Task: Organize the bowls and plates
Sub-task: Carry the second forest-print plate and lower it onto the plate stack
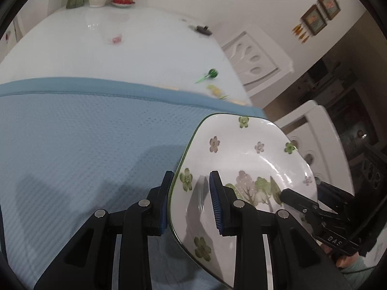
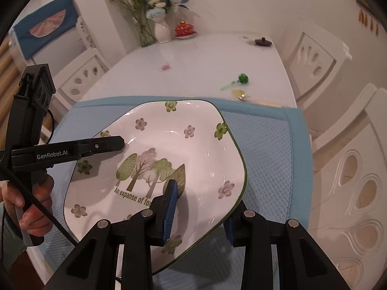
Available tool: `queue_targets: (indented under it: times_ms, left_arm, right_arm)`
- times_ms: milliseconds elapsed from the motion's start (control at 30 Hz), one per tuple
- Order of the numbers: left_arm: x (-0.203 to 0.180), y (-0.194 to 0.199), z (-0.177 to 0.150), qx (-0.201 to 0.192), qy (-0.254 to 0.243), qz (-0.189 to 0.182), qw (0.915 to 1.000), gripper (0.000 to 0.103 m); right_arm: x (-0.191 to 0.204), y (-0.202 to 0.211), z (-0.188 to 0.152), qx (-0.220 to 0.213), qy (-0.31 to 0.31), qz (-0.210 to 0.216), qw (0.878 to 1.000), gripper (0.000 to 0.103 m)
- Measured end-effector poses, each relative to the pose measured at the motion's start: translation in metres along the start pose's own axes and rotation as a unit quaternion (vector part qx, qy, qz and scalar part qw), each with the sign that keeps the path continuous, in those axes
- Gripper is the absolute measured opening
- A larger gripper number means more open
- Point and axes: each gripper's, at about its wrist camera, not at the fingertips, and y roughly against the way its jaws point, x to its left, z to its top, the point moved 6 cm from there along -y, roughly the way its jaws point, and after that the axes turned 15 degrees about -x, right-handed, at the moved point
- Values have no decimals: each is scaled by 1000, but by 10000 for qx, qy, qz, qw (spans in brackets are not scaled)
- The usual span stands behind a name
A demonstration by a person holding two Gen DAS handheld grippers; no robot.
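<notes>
A white squarish plate point(image 1: 241, 149) point(image 2: 181, 145) with green and pink flowers, printed trees and a thin green rim hangs tilted just above the blue mat point(image 1: 84, 145) point(image 2: 263, 149). It casts a shadow on the mat. My left gripper point(image 1: 191, 193) is shut on the plate's left rim, one pad under it and one on top; in the right wrist view its upper finger point(image 2: 106, 145) lies on that rim. My right gripper point(image 2: 200, 217) is shut on the near right rim, one blue pad on the plate's face and the other beneath. The right gripper point(image 1: 297, 200) also shows past the plate's far side.
The mat covers the near end of a white table point(image 2: 205, 55). Beyond it lie a green lollipop-like thing point(image 2: 238, 79), a yellow wrapped thing point(image 2: 240, 94), a black object point(image 2: 262, 41), a red lidded pot point(image 2: 184, 29) and a white vase point(image 2: 162, 32). White chairs point(image 2: 314, 58) flank the table. A hand point(image 2: 29, 205) holds the left gripper.
</notes>
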Motion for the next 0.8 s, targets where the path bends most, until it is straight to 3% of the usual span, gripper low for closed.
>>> queue_targets:
  times_ms: [167, 300, 500, 800]
  left_arm:
    - [-18, 52, -1, -318, -64, -31, 9995, 25]
    - [-30, 87, -21, -372, -92, -56, 9992, 25]
    - [-40, 124, -69, -209, -38, -116, 9997, 25]
    - [-39, 150, -150, 402, -124, -43, 9991, 25]
  right_arm:
    - [26, 46, -2, -117, -28, 196, 9997, 33]
    - [47, 83, -21, -128, -94, 207, 9997, 33]
    - [70, 125, -72, 82, -353, 195, 9992, 33]
    - [97, 157, -155, 572, -564, 200, 9966, 33]
